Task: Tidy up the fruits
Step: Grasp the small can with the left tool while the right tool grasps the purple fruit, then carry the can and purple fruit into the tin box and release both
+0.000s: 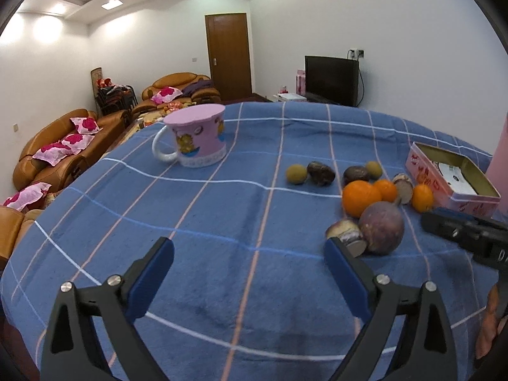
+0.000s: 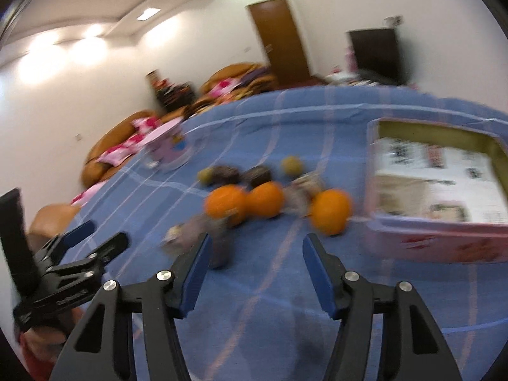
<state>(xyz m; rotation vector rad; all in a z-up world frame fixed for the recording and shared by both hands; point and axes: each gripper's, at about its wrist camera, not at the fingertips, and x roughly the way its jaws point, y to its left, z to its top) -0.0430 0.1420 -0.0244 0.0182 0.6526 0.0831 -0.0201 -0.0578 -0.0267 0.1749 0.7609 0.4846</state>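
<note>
Left gripper [image 1: 249, 250], black with blue pads, hangs spread wide and empty over the blue checked tablecloth [image 1: 197, 222]. Right gripper [image 2: 256, 243] likewise gapes, holding nothing; that view is blurred. Three oranges [image 1: 362, 197], a round purple fruit [image 1: 382, 228] and small brown-green fruits [image 1: 320, 173] cluster toward the cloth's right edge, beside the open pink rectangular tin [image 1: 451, 174]. Pink upturned mug [image 1: 200, 139] stands well apart, toward the far left corner.

A blue tablecloth [image 1: 222, 222] crossed by white and pink check lines is seen. Pink with yellow cartoon figures is shown on the white-handled ceramic mug [image 1: 198, 139]. Three round oranges [image 2: 265, 199] are coloured bright orange, and the open rectangular tin [image 1: 451, 174] pink with red print.
</note>
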